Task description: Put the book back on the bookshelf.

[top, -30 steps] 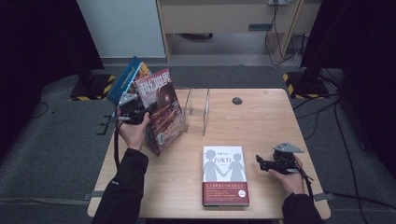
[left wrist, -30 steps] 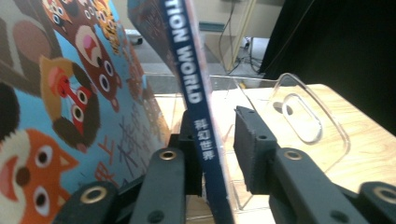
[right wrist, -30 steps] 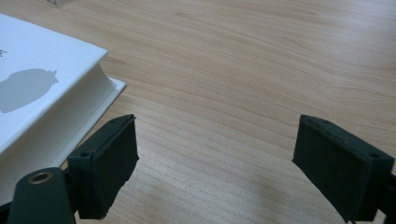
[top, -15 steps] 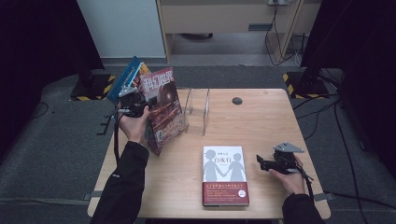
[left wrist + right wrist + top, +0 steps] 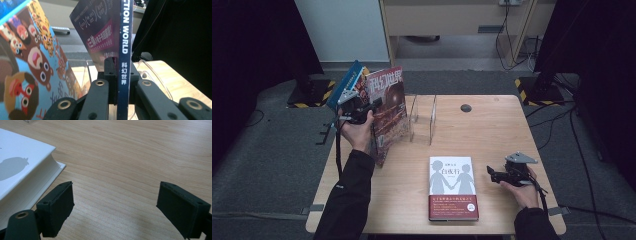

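The science-fiction magazine (image 5: pixel 387 107) stands tilted at the table's (image 5: pixel 492 130) left edge beside the clear rack (image 5: pixel 422 117), its spine clamped by the left gripper (image 5: pixel 117 72), whose jaws have just been closing. So narrow a pinch could let it swing and knock the picture book (image 5: pixel 27 62) leaning just beside it. The right gripper (image 5: pixel 115 212) rests with jaws apart near the white book (image 5: pixel 452 186).

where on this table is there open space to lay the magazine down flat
The back right of the table, between the clear stand and the right edge, is bare apart from a small dark disc. The front left, beside the white book, is also free. Around the stand and the magazine it is crowded.
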Action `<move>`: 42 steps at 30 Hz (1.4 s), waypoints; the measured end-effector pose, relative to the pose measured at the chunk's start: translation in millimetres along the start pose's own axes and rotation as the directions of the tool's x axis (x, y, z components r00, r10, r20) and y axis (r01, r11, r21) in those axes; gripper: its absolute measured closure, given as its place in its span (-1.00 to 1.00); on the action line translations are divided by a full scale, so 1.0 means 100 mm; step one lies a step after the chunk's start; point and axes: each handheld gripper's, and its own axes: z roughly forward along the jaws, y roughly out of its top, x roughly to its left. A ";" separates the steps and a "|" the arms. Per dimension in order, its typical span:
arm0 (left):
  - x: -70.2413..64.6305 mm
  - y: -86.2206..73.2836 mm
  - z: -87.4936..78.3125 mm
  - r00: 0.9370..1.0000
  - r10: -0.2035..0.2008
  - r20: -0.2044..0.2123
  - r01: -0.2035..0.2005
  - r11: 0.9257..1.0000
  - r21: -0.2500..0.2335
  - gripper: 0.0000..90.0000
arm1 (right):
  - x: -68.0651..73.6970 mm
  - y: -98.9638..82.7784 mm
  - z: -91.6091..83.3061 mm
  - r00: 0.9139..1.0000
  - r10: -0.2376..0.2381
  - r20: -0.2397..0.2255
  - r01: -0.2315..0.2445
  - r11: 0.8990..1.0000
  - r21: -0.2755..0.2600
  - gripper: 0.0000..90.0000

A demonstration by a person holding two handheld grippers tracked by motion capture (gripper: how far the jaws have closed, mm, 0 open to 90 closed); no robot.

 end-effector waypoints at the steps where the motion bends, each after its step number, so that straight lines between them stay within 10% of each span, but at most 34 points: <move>1: -0.01 0.01 0.01 1.000 0.008 -0.006 -0.008 1.000 -0.010 0.86 | 0.00 0.00 0.00 1.000 0.003 -0.002 -0.003 1.000 0.001 -0.69; 23: 0.09 -0.15 0.43 0.998 -0.057 -0.024 0.053 0.986 -0.161 0.85 | -0.06 -0.01 -0.01 1.000 -0.005 0.002 0.005 1.000 -0.002 -0.69; 42: 0.12 -0.36 0.21 0.999 -0.021 -0.026 0.020 0.999 -0.032 0.82 | -0.05 -0.02 -0.01 1.000 -0.011 0.006 0.011 1.000 -0.002 -0.69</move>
